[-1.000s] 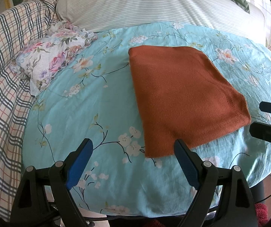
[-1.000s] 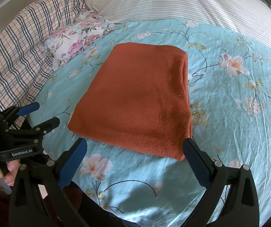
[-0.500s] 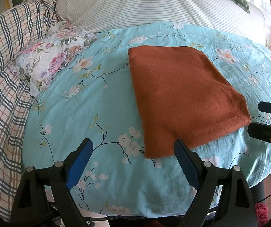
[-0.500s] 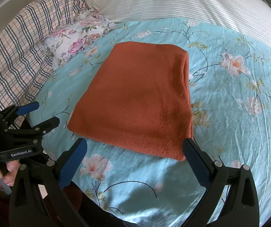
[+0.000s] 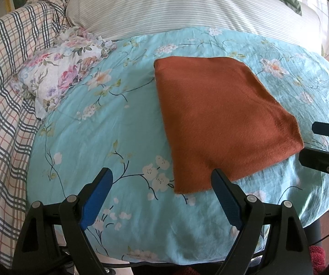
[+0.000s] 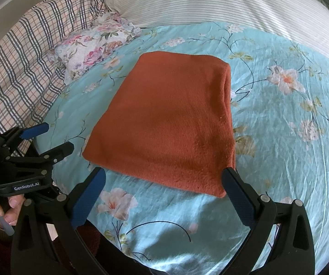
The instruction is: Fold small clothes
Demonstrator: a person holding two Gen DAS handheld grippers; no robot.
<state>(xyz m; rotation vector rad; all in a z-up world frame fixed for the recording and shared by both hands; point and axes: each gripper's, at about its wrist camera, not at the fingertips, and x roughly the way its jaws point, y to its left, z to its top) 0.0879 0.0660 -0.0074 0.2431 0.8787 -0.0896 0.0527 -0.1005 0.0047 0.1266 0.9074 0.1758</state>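
Observation:
A rust-orange cloth [image 5: 224,119] lies folded flat as a neat rectangle on the turquoise floral sheet [image 5: 109,123]. It also shows in the right wrist view [image 6: 171,128]. My left gripper [image 5: 162,183] is open and empty, hovering just before the cloth's near left corner. My right gripper [image 6: 164,183] is open and empty, hovering just before the cloth's near edge, with its right finger by the near right corner. Each gripper shows at the edge of the other's view: the right one [image 5: 325,142] and the left one [image 6: 47,137].
A floral pillowcase bundle [image 5: 59,78] lies at the back left of the sheet. A plaid blanket [image 5: 4,105] runs along the left side. A striped pillow [image 5: 187,4] lies across the back. The bed's near edge [image 5: 164,259] drops off below the grippers.

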